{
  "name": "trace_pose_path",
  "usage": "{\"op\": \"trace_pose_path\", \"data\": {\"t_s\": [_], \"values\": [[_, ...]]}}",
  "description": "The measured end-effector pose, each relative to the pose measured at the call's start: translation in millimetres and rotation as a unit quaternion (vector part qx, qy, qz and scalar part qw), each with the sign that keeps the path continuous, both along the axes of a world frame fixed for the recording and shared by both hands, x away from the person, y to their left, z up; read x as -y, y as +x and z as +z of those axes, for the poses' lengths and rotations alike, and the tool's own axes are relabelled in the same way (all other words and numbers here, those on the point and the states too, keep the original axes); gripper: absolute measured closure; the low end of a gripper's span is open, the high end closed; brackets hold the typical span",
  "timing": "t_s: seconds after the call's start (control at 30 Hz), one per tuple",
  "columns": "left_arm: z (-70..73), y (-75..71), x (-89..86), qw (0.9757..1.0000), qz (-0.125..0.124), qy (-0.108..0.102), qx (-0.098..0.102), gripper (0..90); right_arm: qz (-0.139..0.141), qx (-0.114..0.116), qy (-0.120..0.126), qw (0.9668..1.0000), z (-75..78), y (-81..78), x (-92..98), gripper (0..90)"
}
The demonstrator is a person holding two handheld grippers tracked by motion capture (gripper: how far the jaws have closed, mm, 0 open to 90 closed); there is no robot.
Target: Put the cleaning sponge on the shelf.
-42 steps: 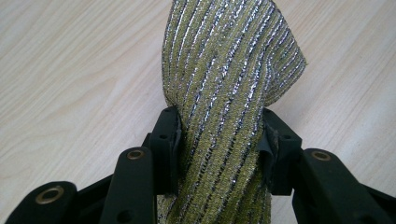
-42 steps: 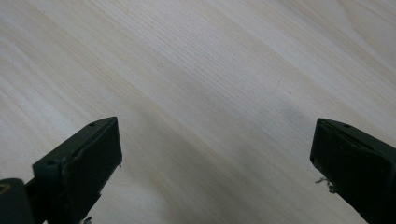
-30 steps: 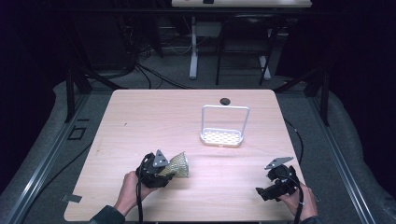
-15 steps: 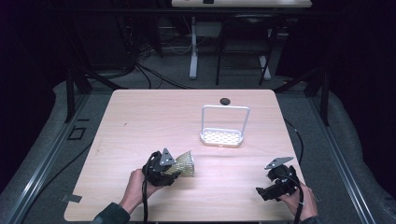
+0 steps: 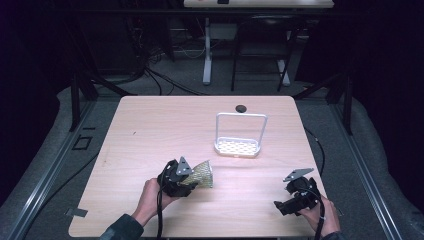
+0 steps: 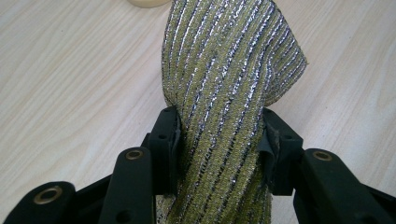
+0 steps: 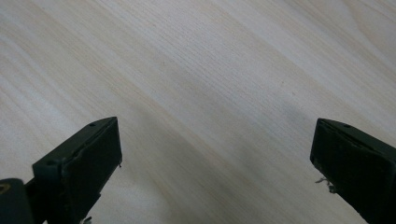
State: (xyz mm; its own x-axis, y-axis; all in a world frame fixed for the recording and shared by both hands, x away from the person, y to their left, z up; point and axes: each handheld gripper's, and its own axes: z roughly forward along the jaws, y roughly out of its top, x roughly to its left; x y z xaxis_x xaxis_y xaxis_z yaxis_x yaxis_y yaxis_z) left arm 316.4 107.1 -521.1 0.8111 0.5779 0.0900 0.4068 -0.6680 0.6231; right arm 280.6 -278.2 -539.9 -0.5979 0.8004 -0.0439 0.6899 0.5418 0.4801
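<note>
One gold-and-silver striped cloth point(image 6: 229, 93), near the front left of the bench point(image 5: 150, 130), pinched between the jaws of the left gripper point(image 5: 186, 177). One white wire rack point(image 5: 239, 135) mid-bench, one small dark disc point(image 5: 241, 108) behind it. Right gripper point(image 5: 290, 202) front right, jaws wide, holding nothing.

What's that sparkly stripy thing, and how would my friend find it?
Start at the wooden table and look at its near edge, on the left. There the left tongs are shut on a cloth with green and silver stripes. It is the one soft, glittery thing; the white rack farther back is stiff and plain.
</note>
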Motion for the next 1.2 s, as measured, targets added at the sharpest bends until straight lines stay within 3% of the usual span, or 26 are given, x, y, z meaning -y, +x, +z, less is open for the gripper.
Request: {"op": "trace_pose_path", "data": {"t_s": [0.9,1.2], "values": [[5.7,9.1,24.3,0.9990,-0.042,0.011,0.007,55.0,0.002,-0.001,0.000,1.0000,-0.7,0.2,0.2,1.4],[11.1,14.8,36.3,0.9980,-0.058,0.017,0.020,54.9,0.006,0.000,-0.002,1.0000,0.7,-1.1,-1.2,1.4]]}}
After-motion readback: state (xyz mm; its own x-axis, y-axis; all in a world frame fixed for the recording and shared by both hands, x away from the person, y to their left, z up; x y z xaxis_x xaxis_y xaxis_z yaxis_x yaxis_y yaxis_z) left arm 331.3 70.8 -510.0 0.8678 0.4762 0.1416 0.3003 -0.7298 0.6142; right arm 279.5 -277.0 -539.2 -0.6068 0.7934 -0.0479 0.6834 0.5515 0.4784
